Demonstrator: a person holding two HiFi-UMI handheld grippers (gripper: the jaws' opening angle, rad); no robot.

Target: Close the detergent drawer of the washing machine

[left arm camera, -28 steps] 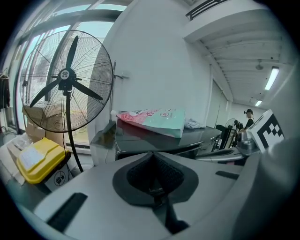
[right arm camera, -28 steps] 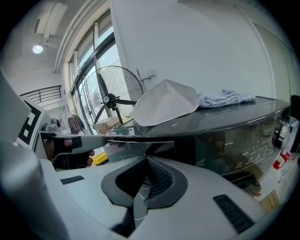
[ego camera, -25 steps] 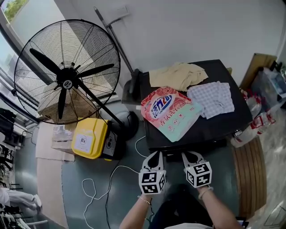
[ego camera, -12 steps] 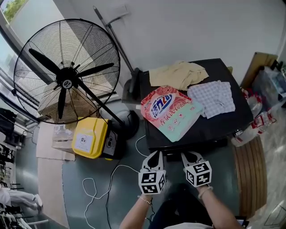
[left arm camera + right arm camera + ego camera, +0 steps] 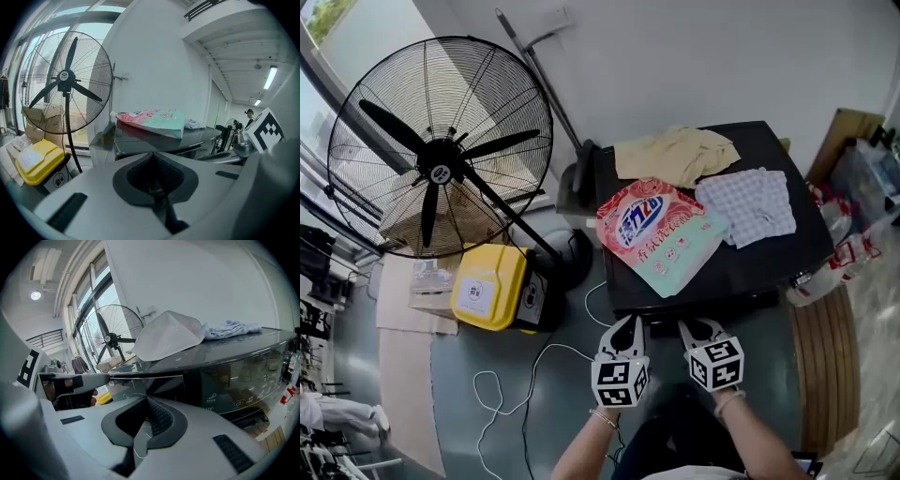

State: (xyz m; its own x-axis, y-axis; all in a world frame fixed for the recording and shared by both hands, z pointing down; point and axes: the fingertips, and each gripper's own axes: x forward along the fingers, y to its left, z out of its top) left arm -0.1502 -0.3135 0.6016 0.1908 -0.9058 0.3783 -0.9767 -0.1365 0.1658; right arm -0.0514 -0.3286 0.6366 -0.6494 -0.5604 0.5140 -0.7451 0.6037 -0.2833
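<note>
The washing machine (image 5: 769, 262) is a black-topped box seen from above, with a pink and teal detergent bag (image 5: 661, 234) lying on it. A dark slab (image 5: 662, 327), apparently the detergent drawer, juts a little from the machine's front edge. My left gripper (image 5: 624, 323) and right gripper (image 5: 698, 325) hover side by side just in front of that edge, one on each side of the slab. In the left gripper view the left gripper (image 5: 152, 157) is shut on nothing. The right gripper (image 5: 147, 399) is likewise shut and empty, facing the glossy control panel (image 5: 234, 390).
A beige cloth (image 5: 675, 155) and a checked cloth (image 5: 748, 206) lie on the machine's top. A big floor fan (image 5: 441, 150) and a yellow box (image 5: 487, 289) stand to the left. A white cable (image 5: 534, 375) trails across the floor. Bottles and bags (image 5: 848, 253) crowd the right.
</note>
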